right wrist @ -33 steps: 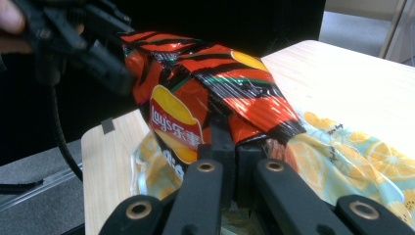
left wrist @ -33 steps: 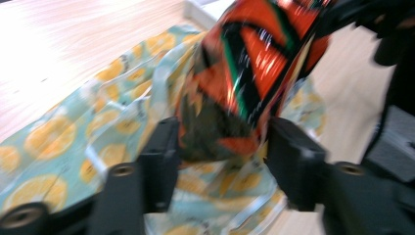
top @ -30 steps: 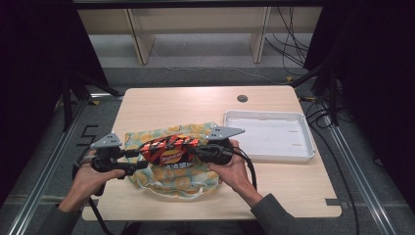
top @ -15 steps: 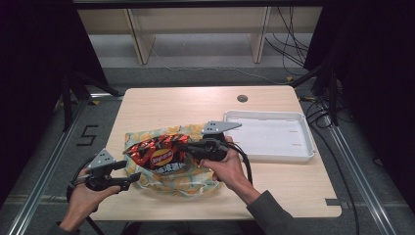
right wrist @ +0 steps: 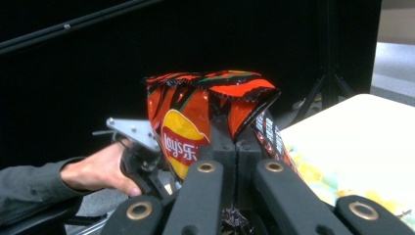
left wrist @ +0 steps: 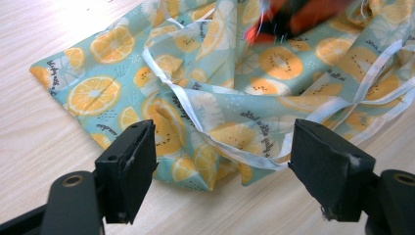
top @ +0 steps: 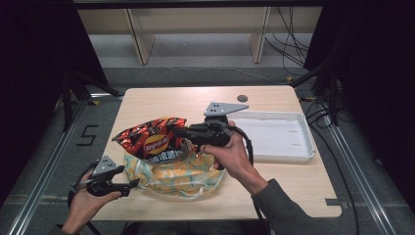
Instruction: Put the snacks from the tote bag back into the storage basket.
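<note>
High view: your right tongs [top: 182, 132] are clenched on the chip bag [top: 151, 139], held above the fruit-print cloth bag [top: 171, 175] at table centre. Left tongs [top: 131, 184], at 7 o'clock, just opened, nothing between them. Next, I'd say: pinch the cloth bag's rim and hold the mouth open.

A white tray [top: 281, 139] sits on the wooden table [top: 161, 100], near its right edge. A dark round cap [top: 242, 98] lies just behind the tray.
</note>
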A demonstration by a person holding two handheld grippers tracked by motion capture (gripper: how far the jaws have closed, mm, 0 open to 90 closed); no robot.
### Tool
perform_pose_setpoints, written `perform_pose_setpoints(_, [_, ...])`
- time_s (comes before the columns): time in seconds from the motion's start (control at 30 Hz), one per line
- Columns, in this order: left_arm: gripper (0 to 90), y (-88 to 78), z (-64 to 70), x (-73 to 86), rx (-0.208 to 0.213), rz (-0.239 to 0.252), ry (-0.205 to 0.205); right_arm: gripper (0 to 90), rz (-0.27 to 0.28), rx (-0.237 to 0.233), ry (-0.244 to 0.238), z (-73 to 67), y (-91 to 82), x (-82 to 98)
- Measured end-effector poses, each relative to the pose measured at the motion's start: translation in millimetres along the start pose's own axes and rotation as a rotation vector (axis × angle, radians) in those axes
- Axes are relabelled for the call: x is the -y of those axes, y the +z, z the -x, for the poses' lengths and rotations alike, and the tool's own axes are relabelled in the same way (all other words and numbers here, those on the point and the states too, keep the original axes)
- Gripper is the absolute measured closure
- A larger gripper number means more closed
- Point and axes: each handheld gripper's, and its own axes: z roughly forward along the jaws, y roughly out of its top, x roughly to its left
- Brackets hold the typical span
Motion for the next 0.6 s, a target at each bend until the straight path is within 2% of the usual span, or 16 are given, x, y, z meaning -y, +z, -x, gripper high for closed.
perform_pose_setpoints(0.03, [24.9,0.1,-0.2,-0.2,0.001,-0.002,0.003,90.0,0.0,0.0,0.0,0.0,0.0,0.0])
perform_pose_setpoints(0.07, [24.7,0.3,-0.1,-0.1,-0.001,-0.002,0.003,90.0,-0.001,0.006,-0.022,0.9,-1.7,-2.7])
perform_pose_setpoints(0.2, [24.5,0.9,-1.2,1.1,-0.01,-0.001,0.003,90.0,-0.019,0.029,-0.035,-3.0,-13.3,-16.6])
perform_pose_setpoints(0.33, [24.3,0.5,-1.3,1.6,-0.009,-0.003,0.0,90.0,-0.01,0.071,-0.063,-0.8,-31.7,-28.6])
perform_pose_setpoints(0.5, [24.3,0.8,-0.8,1.7,-0.009,-0.006,0.003,90.0,0.0,0.116,-0.069,6.3,-48.7,-32.6])
perform_pose_setpoints(0.53, [24.4,1.1,-0.5,2.4,-0.005,-0.007,-0.002,90.0,-0.002,0.14,-0.05,9.7,-56.0,-33.5])
perform_pose_setpoints(0.6, [24.3,1.1,-0.9,2.0,-0.006,-0.007,0.006,90.0,0.002,0.146,-0.051,11.7,-59.2,-33.9])
